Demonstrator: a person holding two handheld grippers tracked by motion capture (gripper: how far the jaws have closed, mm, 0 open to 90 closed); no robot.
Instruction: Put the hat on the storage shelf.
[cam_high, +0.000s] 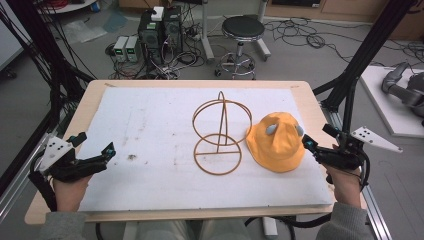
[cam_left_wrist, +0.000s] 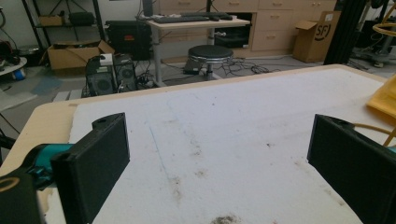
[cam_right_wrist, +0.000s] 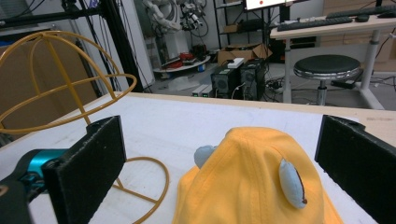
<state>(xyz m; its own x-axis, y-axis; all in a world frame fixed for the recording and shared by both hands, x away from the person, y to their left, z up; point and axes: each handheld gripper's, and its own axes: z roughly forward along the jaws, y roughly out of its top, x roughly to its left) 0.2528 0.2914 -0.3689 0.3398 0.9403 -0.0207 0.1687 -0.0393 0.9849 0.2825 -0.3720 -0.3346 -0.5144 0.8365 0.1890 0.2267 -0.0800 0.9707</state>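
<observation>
Both grippers, left (cam_high: 109, 150) and right (cam_high: 306, 143), gape empty; the hat (cam_high: 276, 142) looks soft and light, best pinched at its brim.

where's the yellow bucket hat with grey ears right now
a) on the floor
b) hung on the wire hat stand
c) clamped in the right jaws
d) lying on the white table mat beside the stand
d: the yellow bucket hat with grey ears lies flat on the white table mat, next to the bare yellow wire hat stand, with the right gripper open and short of it.
</observation>
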